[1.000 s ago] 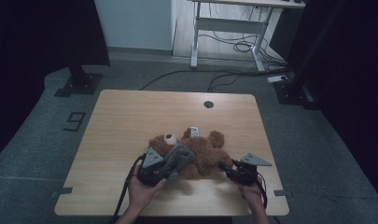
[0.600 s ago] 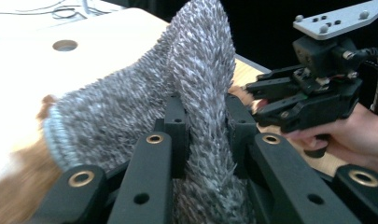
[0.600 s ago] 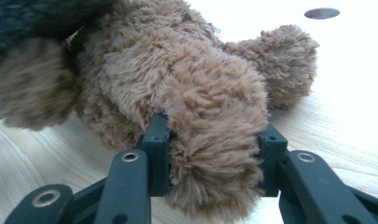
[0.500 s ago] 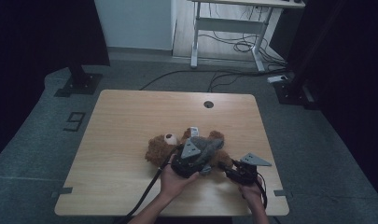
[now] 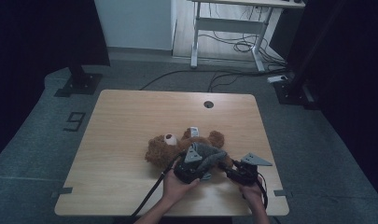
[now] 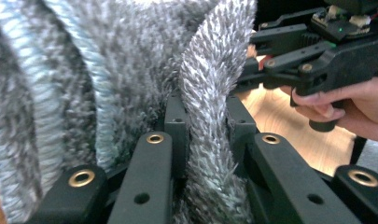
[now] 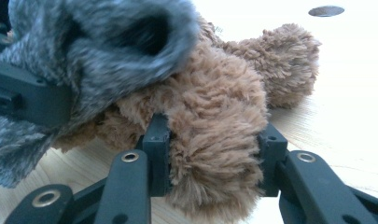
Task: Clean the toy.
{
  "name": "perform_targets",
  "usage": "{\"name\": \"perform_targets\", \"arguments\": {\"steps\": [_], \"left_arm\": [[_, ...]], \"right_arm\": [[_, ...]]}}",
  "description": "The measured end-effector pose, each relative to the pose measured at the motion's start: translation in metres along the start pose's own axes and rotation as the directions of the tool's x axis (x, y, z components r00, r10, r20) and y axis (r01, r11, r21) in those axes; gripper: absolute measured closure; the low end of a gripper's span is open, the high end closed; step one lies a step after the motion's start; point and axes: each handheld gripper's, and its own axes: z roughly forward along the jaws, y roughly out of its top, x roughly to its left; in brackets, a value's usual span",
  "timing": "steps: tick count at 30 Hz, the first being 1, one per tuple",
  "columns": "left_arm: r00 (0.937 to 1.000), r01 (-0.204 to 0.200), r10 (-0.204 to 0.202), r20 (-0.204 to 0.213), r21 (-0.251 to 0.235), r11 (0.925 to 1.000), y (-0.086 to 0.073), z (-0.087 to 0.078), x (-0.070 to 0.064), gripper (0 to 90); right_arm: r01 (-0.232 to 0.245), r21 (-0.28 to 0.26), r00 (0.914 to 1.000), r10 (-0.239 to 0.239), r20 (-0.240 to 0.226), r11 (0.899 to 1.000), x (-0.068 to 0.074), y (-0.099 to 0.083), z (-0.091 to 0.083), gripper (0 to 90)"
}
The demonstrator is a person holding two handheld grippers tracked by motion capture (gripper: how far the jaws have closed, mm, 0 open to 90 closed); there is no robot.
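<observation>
Dressing the brown teddy bear [image 5: 177, 147] looks like the job in hand: it lies on its side a little toward five o'clock of the bench [image 5: 130, 116] centre, head toward nine o'clock. My left hand-held gripper [image 6: 207, 121] is clamped on a fold of the grey fuzzy garment [image 6: 107, 70], which sits bunched over the bear's body near its legs. My right hand-held gripper [image 7: 210, 154] is closed around a plush limb [image 7: 214, 154], its jaws pressing into the fur on both sides, with the garment's opening [image 7: 144, 30] gaping just above it at eleven o'clock.

To do this well, I judge the right side should hold the limb steady and slightly lifted off the bench while the left draws the opening toward it. Pulling along the limb's line rather than across it should stop the fabric bunching. My grip on the fold is thin, so a slow, even pull seems wiser than a tug.
</observation>
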Motion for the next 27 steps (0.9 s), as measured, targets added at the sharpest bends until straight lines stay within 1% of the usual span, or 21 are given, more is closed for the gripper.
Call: {"name": "perform_targets", "arguments": {"steps": [1,3,7,14,16,17,18,21,23,24,25,26,27], "left_arm": [[0.9998,0.013,-0.013,0.012,0.004,0.9999,-0.005,-0.002,0.002,75.3],[0.9998,0.016,-0.016,0.013,0.005,0.9999,-0.007,-0.002,0.003,75.3],[0.9995,0.027,-0.027,0.017,0.013,0.9995,-0.018,-0.004,0.004,75.3],[0.9994,0.03,-0.03,0.013,0.03,0.9991,-0.027,-0.003,0.006,75.2],[0.9994,0.032,-0.032,0.015,0.028,0.9991,-0.028,-0.004,0.006,75.2],[0.9995,0.025,-0.025,0.018,0.001,0.9997,-0.028,-0.008,0.004,75.3],[0.9995,0.025,-0.025,0.018,0.001,0.9997,-0.028,-0.008,0.004,75.3],[0.9998,0.011,-0.01,0.015,-0.054,0.9985,-0.02,-0.021,0.002,75.3],[0.9999,0.007,-0.006,0.01,-0.104,0.9946,-0.01,-0.031,0.001,75.3],[1.0,0.004,-0.003,0.006,-0.121,0.9926,-0.006,-0.034,0.001,75.4],[0.9999,-0.014,0.014,-0.008,-0.143,0.9896,0.005,-0.036,-0.004,75.6],[0.9999,-0.014,0.014,-0.008,-0.143,0.9896,0.005,-0.036,-0.004,75.6],[0.9996,-0.026,0.025,-0.01,-0.145,0.9891,0.01,-0.034,-0.007,75.6]], "right_arm": [[0.001,0.0,1.0,-0.001,-0.001,1.0,0.0,0.0,0.0,58.6],[0.0,-0.001,1.0,0.0,-0.002,1.0,0.0,0.0,0.0,58.5],[0.0,-0.002,1.0,0.0,-0.002,1.0,0.0,0.0,0.0,58.6],[0.002,-0.001,1.0,-0.002,-0.002,1.0,0.0,0.0,0.0,58.5],[0.002,-0.001,1.0,-0.002,-0.002,1.0,0.0,0.0,0.0,58.5],[0.001,-0.002,1.0,-0.001,-0.002,1.0,-0.001,0.0,0.0,58.5],[0.001,-0.002,1.0,-0.001,-0.002,1.0,-0.001,0.0,0.0,58.5],[0.0,-0.003,1.0,0.0,-0.001,1.0,-0.001,0.0,0.0,58.6],[0.0,-0.003,1.0,0.0,-0.001,1.0,-0.001,0.0,0.0,58.5],[-0.001,-0.002,1.0,0.001,-0.001,1.0,-0.001,0.0,0.0,58.6],[-0.004,-0.003,1.0,0.004,-0.001,1.0,-0.001,-0.001,0.0,58.6],[-0.004,-0.003,1.0,0.004,-0.001,1.0,-0.001,-0.001,0.0,58.6],[-0.008,-0.003,1.0,0.008,-0.002,1.0,0.0,-0.001,0.001,58.6]]}}
